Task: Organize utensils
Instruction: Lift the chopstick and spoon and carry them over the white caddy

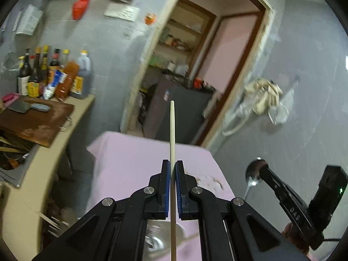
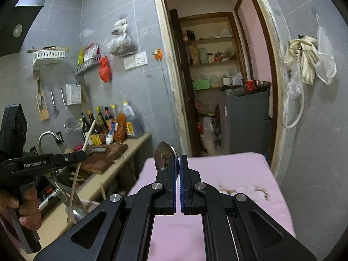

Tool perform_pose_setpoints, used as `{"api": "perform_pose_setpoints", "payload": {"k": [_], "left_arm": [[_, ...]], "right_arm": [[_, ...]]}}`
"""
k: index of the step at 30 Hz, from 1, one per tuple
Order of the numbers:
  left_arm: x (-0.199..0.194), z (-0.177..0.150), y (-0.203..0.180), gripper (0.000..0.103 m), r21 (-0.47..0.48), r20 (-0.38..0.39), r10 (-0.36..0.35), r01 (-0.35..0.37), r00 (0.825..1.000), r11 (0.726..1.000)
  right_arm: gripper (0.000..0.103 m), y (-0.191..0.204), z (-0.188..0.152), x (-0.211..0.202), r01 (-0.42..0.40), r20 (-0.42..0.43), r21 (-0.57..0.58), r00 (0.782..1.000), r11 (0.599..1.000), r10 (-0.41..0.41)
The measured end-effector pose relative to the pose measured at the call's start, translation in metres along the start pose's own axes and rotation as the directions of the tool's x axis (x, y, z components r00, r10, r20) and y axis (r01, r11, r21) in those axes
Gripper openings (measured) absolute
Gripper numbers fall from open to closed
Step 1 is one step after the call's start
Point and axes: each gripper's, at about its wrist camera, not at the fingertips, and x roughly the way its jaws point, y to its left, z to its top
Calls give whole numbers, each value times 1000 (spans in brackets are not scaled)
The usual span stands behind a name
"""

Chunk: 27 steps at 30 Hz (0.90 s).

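My left gripper [image 1: 173, 165] is shut on a pale wooden chopstick [image 1: 172, 130] that sticks up past the blue pads, held above the pink-covered table [image 1: 134, 163]. My right gripper [image 2: 179, 159] is shut on a metal spoon [image 2: 165, 155], whose bowl rises just beyond the fingertips. In the left wrist view the right gripper [image 1: 264, 170] shows at the right with the spoon [image 1: 253, 173]. In the right wrist view the left gripper [image 2: 79, 155] shows at the left with the chopstick [image 2: 87, 140] slanting through it, and a hand [image 2: 26, 206] is on its grip.
A counter on the left carries a wooden cutting board [image 2: 102, 158], a cleaver [image 1: 21, 106] and several sauce bottles [image 2: 113, 124]. Forks [image 2: 65, 195] stand below the left gripper. A doorway [image 2: 217, 76] lies ahead, and gloves [image 2: 304, 58] hang on the right wall.
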Motion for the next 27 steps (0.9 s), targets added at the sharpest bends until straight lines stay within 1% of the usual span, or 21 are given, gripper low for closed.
{"api": "perform_pose_setpoints", "payload": {"k": [5, 8, 10, 14, 19, 24, 27], "left_arm": [[-14, 15, 35, 5, -46, 69, 46, -43, 997, 998], [-18, 18, 50, 5, -59, 95, 78, -73, 992, 996], [-19, 17, 58, 5, -73, 102, 87, -80, 991, 994], [-16, 9, 74, 5, -93, 113, 110, -100, 987, 991], [-7, -6, 86, 5, -124, 101, 106, -93, 989, 988], [-3, -18, 89, 5, -114, 107, 116, -104, 987, 988], [-4, -23, 91, 5, -122, 123, 122, -107, 985, 987]], "right_arm": [[3, 26, 6, 5, -9, 40, -18, 999, 1000, 9], [3, 36, 9, 8, -14, 52, -33, 999, 999, 16], [3, 41, 11, 11, -19, 57, -38, 998, 999, 22], [3, 52, 10, 17, -11, 60, -64, 998, 998, 15], [3, 67, 5, 22, 27, 59, -134, 998, 991, -19], [3, 78, 1, 22, 52, 61, -185, 997, 981, -42], [3, 81, -3, 24, 75, 60, -212, 996, 974, -63]]}}
